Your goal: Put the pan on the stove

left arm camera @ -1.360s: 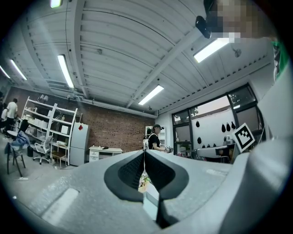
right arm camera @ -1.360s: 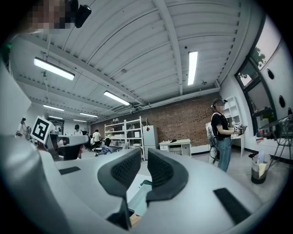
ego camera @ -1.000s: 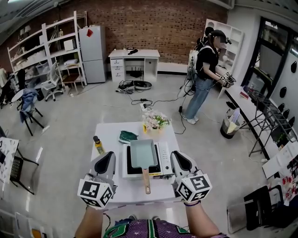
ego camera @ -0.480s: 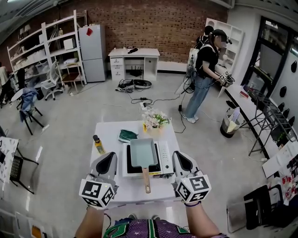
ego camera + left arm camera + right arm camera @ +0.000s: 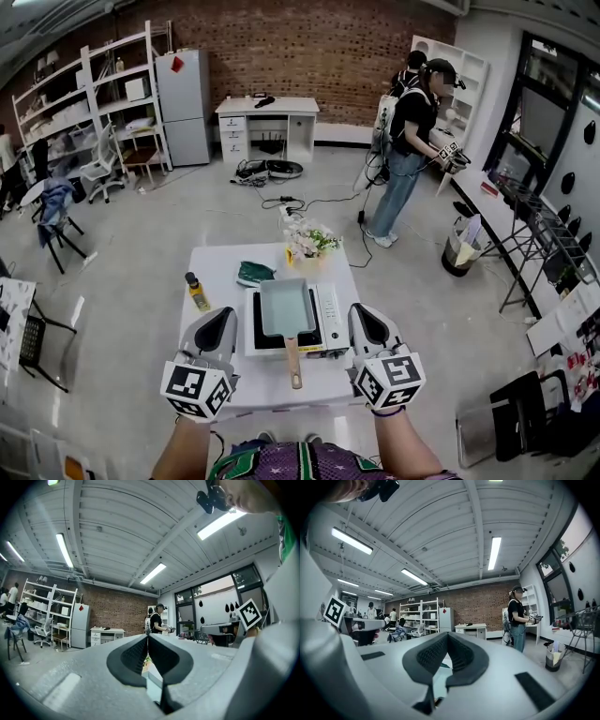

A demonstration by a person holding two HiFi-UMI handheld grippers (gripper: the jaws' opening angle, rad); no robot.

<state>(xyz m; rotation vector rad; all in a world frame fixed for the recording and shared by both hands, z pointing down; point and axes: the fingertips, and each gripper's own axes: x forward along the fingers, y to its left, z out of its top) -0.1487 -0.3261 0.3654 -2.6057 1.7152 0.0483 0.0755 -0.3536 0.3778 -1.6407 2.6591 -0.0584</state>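
Pan [image 5: 287, 307] sits flat on the stove [image 5: 330, 317], on the black cook plate. It's a teal rectangular pan. The wooden handle [image 5: 294, 361] points back at the person and overhangs the stove's front edge above the table [image 5: 220, 267].

Left gripper [image 5: 225, 313]: jaws together, tips meeting, nothing between them. It's held off the stove's left front corner, clear of pan and stove.

Right gripper [image 5: 359, 311]: jaws fully together too, empty. It's off the stove's right front corner, just beside the control panel side; can't tell if it touches.

The handle lies between the two grippers and neither is on it. Both gripper views look up and out over the room, with only a sliver of teal pan visible under the closed tips.

Other items on the table:
- yellow bottle [image 5: 196, 292] with a dark cap, left of the stove, upright
- green cloth [image 5: 254, 274] behind the stove's left rear corner
- flowers [image 5: 312, 242] at the far edge, behind the stove

Background: a second person [image 5: 412, 141] stands at the far right by the white shelves, holding grippers. A white desk [image 5: 267, 117] and a fridge [image 5: 183, 108] stand against the brick wall.
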